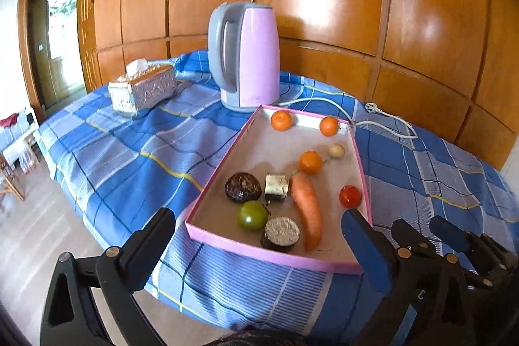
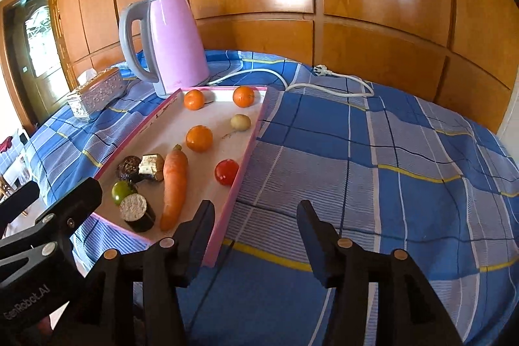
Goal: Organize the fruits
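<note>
A pink-rimmed tray [image 1: 223, 242] [image 2: 227, 213] lies on the blue checked cloth. In it are three oranges [image 1: 310, 162] [image 2: 199, 138], a carrot [image 1: 307, 209] [image 2: 174, 184], a red tomato [image 1: 350, 196] [image 2: 226, 172], a green tomato [image 1: 252, 215] [image 2: 122, 191], a pale small fruit [image 1: 336, 150] [image 2: 240, 122], a dark round fruit [image 1: 242, 186] and two foil-topped dark pieces [image 1: 281, 233] [image 2: 137, 212]. My left gripper [image 1: 259, 245] is open, its fingers either side of the tray's near edge, above it. My right gripper [image 2: 256, 232] is open and empty over the tray's near right corner and cloth.
A pink electric kettle [image 1: 248, 54] [image 2: 172, 44] stands behind the tray, its white cord [image 1: 382, 122] [image 2: 324, 83] trailing right. A silver tissue box [image 1: 142, 89] [image 2: 97, 93] sits at the left. Wooden wall panels stand behind. The table's edge drops to the floor at the left.
</note>
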The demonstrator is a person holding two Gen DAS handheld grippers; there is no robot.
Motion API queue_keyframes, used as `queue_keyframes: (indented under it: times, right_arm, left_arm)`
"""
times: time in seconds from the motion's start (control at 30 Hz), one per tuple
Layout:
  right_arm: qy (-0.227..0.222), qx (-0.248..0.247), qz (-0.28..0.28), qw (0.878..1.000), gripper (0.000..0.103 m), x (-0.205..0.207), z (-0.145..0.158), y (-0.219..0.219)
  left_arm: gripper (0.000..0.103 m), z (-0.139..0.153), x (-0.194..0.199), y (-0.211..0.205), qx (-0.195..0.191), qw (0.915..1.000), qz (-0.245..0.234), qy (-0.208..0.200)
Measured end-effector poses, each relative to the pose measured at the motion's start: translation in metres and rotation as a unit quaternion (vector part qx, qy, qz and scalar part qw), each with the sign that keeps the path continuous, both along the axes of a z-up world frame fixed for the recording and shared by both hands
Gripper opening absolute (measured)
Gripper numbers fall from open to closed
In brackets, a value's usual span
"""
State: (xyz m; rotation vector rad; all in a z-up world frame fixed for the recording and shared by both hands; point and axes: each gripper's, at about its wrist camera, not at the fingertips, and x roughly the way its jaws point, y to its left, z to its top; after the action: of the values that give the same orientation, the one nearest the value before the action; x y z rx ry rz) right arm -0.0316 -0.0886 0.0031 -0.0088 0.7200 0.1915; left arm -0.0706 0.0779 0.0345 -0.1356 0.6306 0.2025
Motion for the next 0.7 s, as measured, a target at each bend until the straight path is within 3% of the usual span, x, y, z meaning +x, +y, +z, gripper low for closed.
queue_keyframes:
  times: [0.23,0.7]
  right_arm:
    - [-0.006,-0.002,0.003,1.000,0.054,-0.011,0.002,0.005]
    - [-0.010,-0.010,0.006,1.000,0.054,-0.010,0.004,0.011]
  left_arm:
    - [0.103,-0.004,-0.008,0.006,-0.016,0.9997,0.019,0.004]
    - [0.103,0.001,-0.008,0.009,0.013,0.9982,0.058,-0.003]
